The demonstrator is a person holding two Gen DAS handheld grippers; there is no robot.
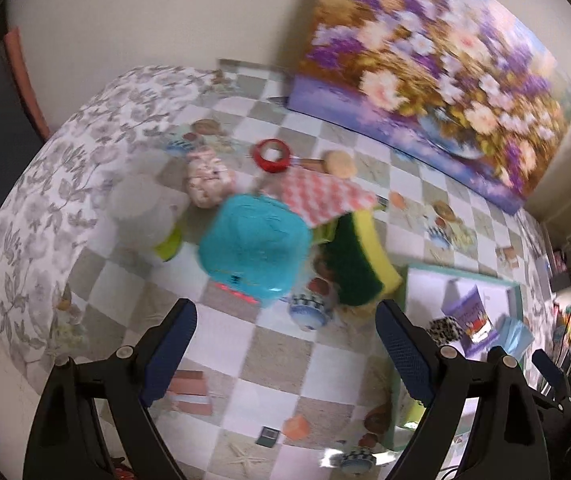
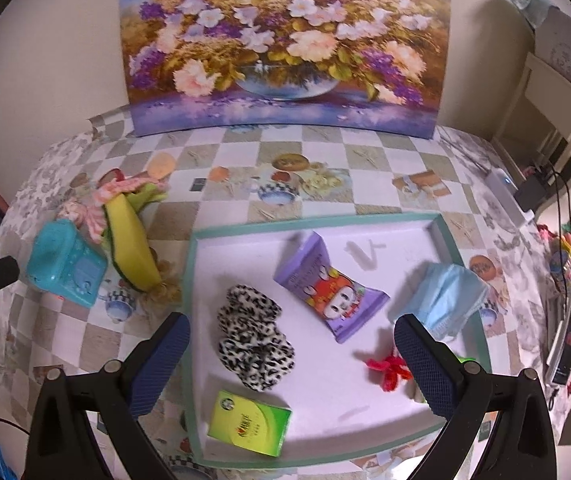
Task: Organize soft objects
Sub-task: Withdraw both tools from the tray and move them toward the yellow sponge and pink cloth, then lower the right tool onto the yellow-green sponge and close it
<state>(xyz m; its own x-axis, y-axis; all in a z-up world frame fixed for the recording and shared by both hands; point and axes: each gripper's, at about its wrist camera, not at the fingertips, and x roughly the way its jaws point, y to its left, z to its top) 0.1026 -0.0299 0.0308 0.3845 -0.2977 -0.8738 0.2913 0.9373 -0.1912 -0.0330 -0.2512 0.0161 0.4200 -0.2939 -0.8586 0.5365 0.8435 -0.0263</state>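
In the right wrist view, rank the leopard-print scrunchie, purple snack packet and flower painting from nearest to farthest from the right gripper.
1. Leopard-print scrunchie: in the tray, between the right gripper's fingers.
2. Purple snack packet: mid-tray, just beyond.
3. Flower painting: against the back wall.

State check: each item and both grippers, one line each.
left gripper: open, empty
right gripper: open, empty
tray: on table, holding items
leopard scrunchie: in tray
purple packet: in tray
blue face mask: in tray, crumpled
green box: in tray
sponge: outside tray, in pile
teal box: outside tray
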